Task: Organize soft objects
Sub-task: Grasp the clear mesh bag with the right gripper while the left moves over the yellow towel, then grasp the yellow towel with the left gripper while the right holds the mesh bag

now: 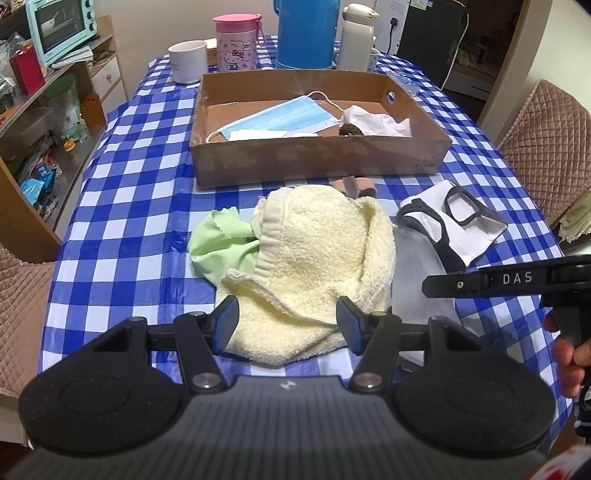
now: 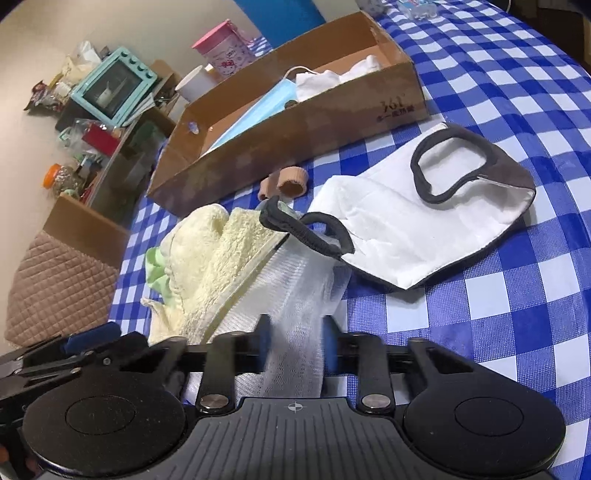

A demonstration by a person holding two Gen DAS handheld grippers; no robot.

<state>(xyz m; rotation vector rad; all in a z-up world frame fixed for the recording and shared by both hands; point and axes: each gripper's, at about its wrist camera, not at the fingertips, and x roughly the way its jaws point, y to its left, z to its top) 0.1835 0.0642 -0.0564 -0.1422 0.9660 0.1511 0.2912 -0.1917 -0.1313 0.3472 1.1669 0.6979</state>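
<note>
A pale yellow towel is seen bunched in a loose heap on the table, its looped pile and ribbed border showing; it lies between and just beyond the fingers of the left gripper, which are spread wide on either side of its near edge without closing on it. A white mesh cloth is pinched between the fingers of the right gripper, its weave thin and half transparent; it rests against the towel to the left of those fingers. One green cloth is tucked under the towel's far left side; one white mask with black loops lies beyond the right fingers, touching the mesh cloth; two small tan rings are seen between the towel and the box. One shallow cardboard box stands farther ahead; one blue mask and some white cloths are held in it. The table is covered by a blue and white checked tablecloth; one white mug, one pink cup and one blue jug stand behind the box; a mint green oven is set on shelves to the far left.
</note>
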